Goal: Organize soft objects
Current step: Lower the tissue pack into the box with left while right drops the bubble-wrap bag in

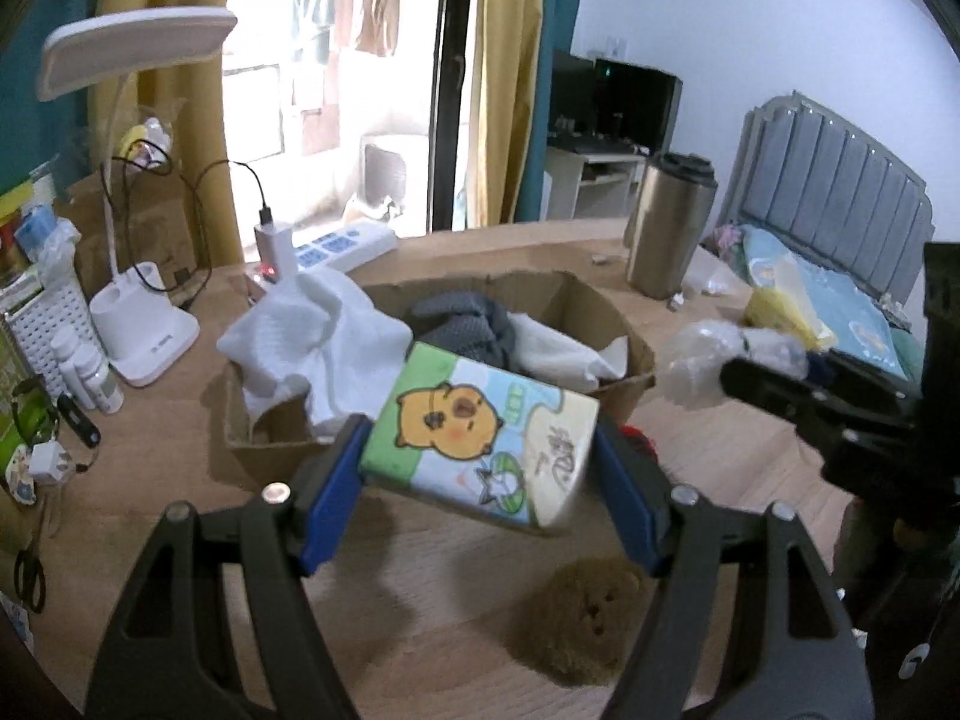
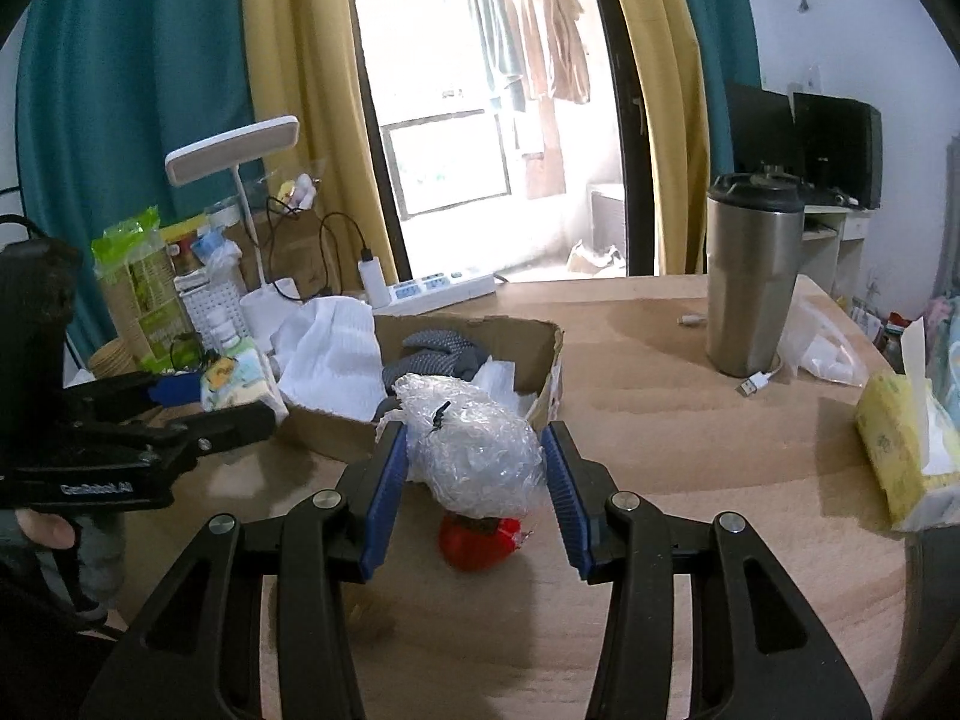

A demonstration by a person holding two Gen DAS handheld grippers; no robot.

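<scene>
Blue pads of the left gripper [image 1: 480, 480] clamp a tissue pack [image 1: 486, 450]; the right gripper [image 2: 474, 480] grips crumpled bubble wrap [image 2: 474, 450].

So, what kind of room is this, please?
Probably a bedroom at home: a bed with a padded headboard stands beside the wooden table, curtains frame a balcony door, and laundry hangs outside.

box [image 1: 606, 306]: near wall hidden behind tissue pack [image 1: 480, 426] | grey cloth [image 1: 462, 324]: lower part buried, shape unclear | brown plush [image 1: 585, 618]: blurred, edge behind right finger arm | red item [image 2: 477, 540]: top covered by plastic wad [image 2: 474, 450], can't ID | yellow tissue pack [image 2: 900, 450]: partly cut off by the right edge | scissors [image 1: 30, 579]: cut by left edge
</scene>
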